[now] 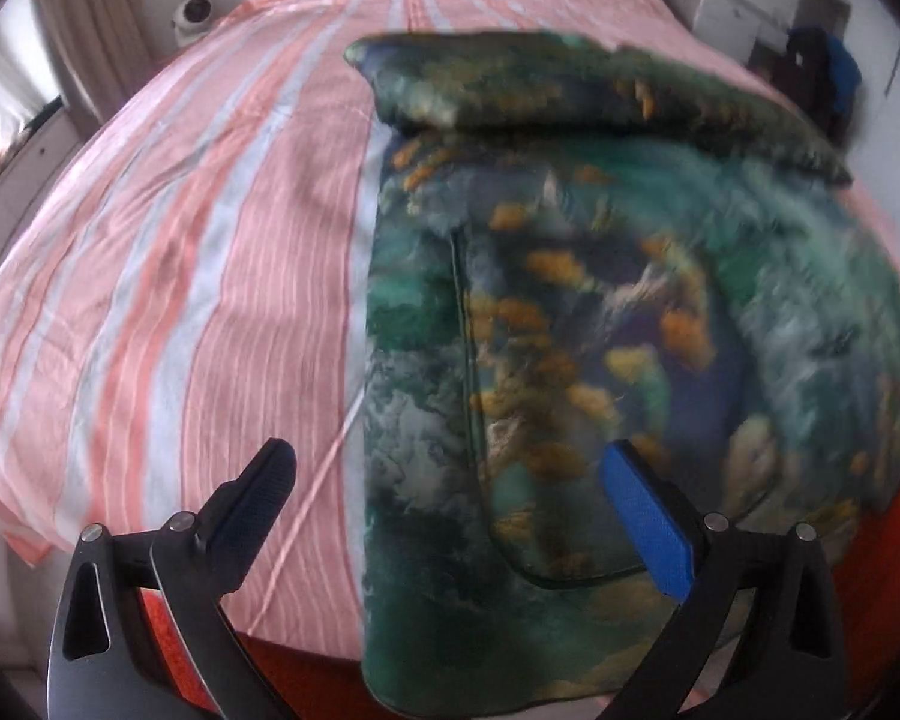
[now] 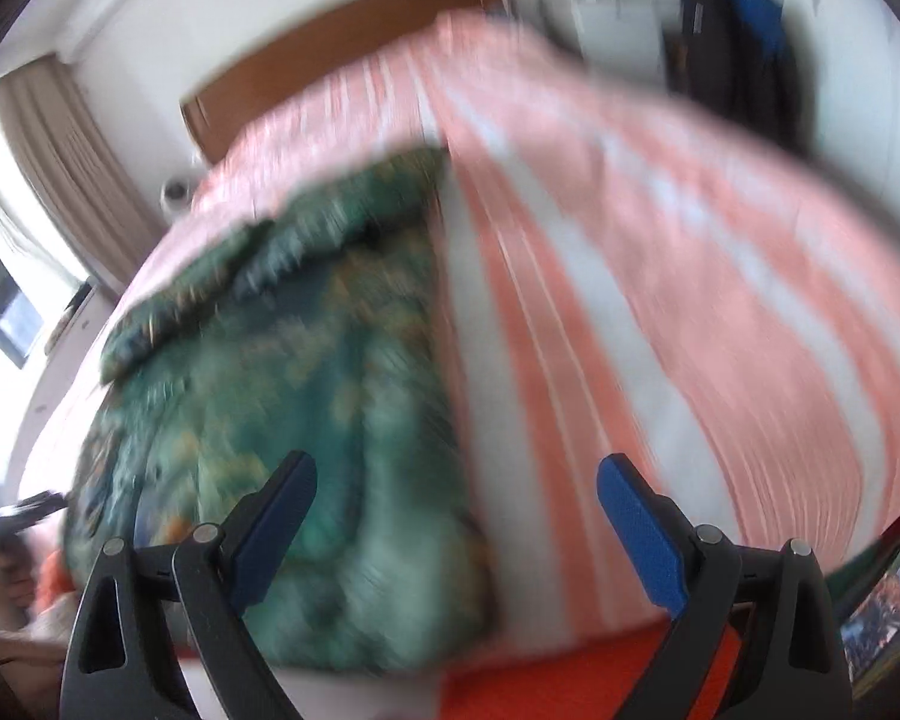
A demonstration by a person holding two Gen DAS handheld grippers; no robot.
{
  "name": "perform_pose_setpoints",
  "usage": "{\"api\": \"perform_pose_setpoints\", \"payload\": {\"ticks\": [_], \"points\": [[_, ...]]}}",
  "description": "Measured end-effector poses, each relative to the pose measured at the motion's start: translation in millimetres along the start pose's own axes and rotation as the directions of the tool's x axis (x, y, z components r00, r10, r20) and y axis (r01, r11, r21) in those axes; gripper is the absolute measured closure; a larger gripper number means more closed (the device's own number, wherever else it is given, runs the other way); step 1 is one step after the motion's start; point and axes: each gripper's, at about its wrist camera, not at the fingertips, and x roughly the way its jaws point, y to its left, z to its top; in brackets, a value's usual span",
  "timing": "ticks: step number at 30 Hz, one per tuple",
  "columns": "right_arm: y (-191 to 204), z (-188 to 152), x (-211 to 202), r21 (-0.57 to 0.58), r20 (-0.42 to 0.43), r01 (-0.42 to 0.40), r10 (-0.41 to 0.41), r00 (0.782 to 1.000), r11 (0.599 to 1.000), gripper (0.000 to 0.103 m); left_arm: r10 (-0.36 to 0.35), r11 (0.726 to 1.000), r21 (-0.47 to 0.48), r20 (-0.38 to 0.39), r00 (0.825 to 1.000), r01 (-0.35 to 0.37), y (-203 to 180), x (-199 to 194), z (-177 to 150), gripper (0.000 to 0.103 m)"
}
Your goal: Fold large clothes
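A large green garment with orange and blue print [image 1: 600, 330] lies flat on the bed, with its far end folded back over itself into a thick band [image 1: 570, 90]. My left gripper [image 1: 450, 468] is open and empty, above the garment's near left edge. In the right wrist view the same garment [image 2: 282, 396] is blurred, on the left half of the bed. My right gripper [image 2: 456, 480] is open and empty, above the garment's right edge. Neither gripper touches the cloth.
The bed has a pink and white striped sheet [image 1: 180, 270] [image 2: 690, 300] and a wooden headboard [image 2: 330, 60]. An orange-red mattress edge [image 2: 570, 678] runs along the near side. Dark clothes hang on the wall [image 2: 732, 30]. Curtains and a window [image 2: 36, 180] are at left.
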Motion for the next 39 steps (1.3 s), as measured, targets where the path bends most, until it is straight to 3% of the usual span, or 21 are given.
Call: {"api": "perform_pose_setpoints", "payload": {"ticks": [2, 7, 12, 17, 20, 26, 31, 38, 39], "points": [[-17.1, 0.5, 7.3, 0.016, -0.088, -0.054, 0.055, 0.995, 0.998, 0.009, 0.018, 0.999, 0.029, -0.008, 1.000, -0.017, -1.5, 8.8, -4.9, 0.000], [-14.6, 1.5, 28.4, -0.035, -0.206, -0.124, 0.115, 0.972, 0.992, 0.009, -0.087, 0.995, -0.054, -0.064, 0.994, 0.083, 11.5, 14.1, -9.5, 0.000], [3.4, 32.9, 39.9, -0.113, -0.314, -0.135, 0.094, 0.945, 0.984, 0.009, -0.093, 0.996, -0.019, -0.048, 0.995, 0.092, 20.1, -13.9, -6.6, 0.001], [17.9, 74.4, -4.6, -0.267, -0.292, -0.093, 0.011, 0.956, 0.959, 0.009, -0.218, 0.975, -0.058, -0.033, 0.975, 0.216, 29.8, -35.9, -9.4, 0.001], [18.9, 82.3, -21.9, -0.283, -0.294, -0.094, 0.007, 0.956, 0.955, 0.009, -0.231, 0.971, -0.073, -0.042, 0.972, 0.228, 26.2, -29.8, -16.6, 0.001], [9.1, 61.5, -9.4, -0.215, -0.307, -0.088, 0.019, 0.952, 0.973, 0.009, -0.268, 0.962, -0.073, -0.048, 0.962, 0.264, 17.5, -17.4, -14.7, 0.001], [3.0, 36.6, 11.9, -0.126, -0.320, -0.136, 0.089, 0.943, 0.983, 0.009, -0.332, 0.943, -0.072, -0.082, 0.940, 0.326, 18.6, -8.1, -12.4, 0.001], [11.4, 14.2, 37.8, -0.100, -0.375, -0.188, 0.139, 0.917, 0.977, 0.009, -0.301, 0.951, 0.026, -0.153, 0.941, 0.308, -5.0, 2.3, -33.4, 0.002], [13.6, 9.9, 42.8, -0.112, -0.393, -0.187, 0.130, 0.910, 0.976, 0.009, -0.291, 0.953, 0.035, -0.160, 0.943, 0.300, -8.4, 2.9, -34.7, 0.009]]}}
